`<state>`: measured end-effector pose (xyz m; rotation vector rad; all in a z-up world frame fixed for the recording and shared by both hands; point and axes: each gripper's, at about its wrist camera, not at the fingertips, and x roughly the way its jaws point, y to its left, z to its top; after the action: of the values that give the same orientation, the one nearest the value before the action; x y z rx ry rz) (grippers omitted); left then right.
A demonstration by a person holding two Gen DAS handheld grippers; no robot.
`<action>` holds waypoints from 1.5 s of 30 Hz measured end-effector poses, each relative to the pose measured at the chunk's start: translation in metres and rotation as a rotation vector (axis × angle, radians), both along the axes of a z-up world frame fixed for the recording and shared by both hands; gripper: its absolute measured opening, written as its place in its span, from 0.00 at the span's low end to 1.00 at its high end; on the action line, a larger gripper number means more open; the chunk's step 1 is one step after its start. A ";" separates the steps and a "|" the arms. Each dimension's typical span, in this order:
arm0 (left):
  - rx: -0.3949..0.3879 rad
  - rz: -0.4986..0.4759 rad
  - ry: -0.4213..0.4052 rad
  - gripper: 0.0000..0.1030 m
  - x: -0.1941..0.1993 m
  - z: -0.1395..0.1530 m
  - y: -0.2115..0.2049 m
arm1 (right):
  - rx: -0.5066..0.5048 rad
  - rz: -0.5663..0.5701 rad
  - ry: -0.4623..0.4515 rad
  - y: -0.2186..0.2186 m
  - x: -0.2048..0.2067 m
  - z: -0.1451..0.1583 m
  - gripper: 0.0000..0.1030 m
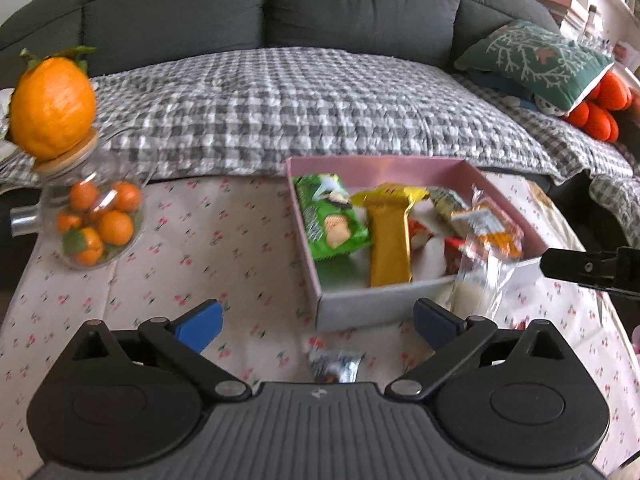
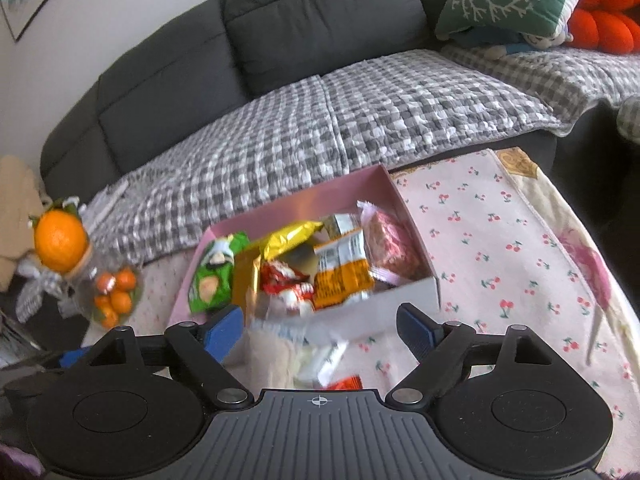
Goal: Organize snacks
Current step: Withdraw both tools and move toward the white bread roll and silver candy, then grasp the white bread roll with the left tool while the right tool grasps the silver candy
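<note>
Snacks fill a pink box (image 1: 404,166) on the cherry-print desk (image 1: 200,248) in the left wrist view: a green packet (image 1: 332,220) at its left, a gold bar (image 1: 390,248) beside it, an orange packet (image 1: 486,226) toward the right. A clear wrapper (image 1: 480,280), blurred, hangs over the box's near right corner. The left hand-held gripper (image 1: 318,324) is spread wide and holds nothing; a small silver packet (image 1: 336,364) lies on the desk between its fingers. A jar (image 1: 96,220) of small oranges stands well left. In the right wrist view, the right hand-held gripper (image 2: 320,328) is likewise open and empty, just before the box (image 2: 304,200). A blurred clear wrapper (image 2: 280,348) and an orange-red packet (image 2: 346,383) lie between its fingers, with the green packet (image 2: 212,280) and orange packet (image 2: 340,276) inside the box.
</note>
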<state>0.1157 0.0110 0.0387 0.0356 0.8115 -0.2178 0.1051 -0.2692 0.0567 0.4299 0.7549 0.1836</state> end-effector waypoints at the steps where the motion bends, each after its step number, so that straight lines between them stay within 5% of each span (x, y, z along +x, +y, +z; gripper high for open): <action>1: 0.005 0.001 0.003 0.99 -0.003 -0.001 0.002 | -0.006 0.003 0.004 0.000 -0.003 0.000 0.84; 9: 0.035 0.037 0.056 0.99 -0.022 -0.007 0.016 | -0.047 0.035 0.062 0.008 -0.019 -0.004 0.84; 15: 0.008 0.114 0.180 0.98 -0.022 -0.020 0.035 | -0.099 0.090 0.101 0.028 -0.026 -0.007 0.84; 22: -0.142 0.249 0.304 0.83 -0.015 -0.036 0.065 | -0.101 0.163 0.135 0.057 -0.025 -0.010 0.84; 29: -0.157 0.325 0.326 0.62 -0.012 -0.044 0.078 | -0.088 0.217 0.152 0.084 -0.022 -0.011 0.84; 36: -0.117 0.234 0.268 0.28 -0.019 -0.039 0.085 | -0.071 0.257 0.168 0.108 -0.017 -0.014 0.84; 45: -0.057 0.064 0.207 0.27 -0.026 -0.039 0.094 | -0.053 0.282 0.194 0.133 -0.011 -0.025 0.84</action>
<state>0.0897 0.1052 0.0001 -0.0675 1.0104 -0.1853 0.0946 -0.1365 0.0322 0.2912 1.0083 0.3894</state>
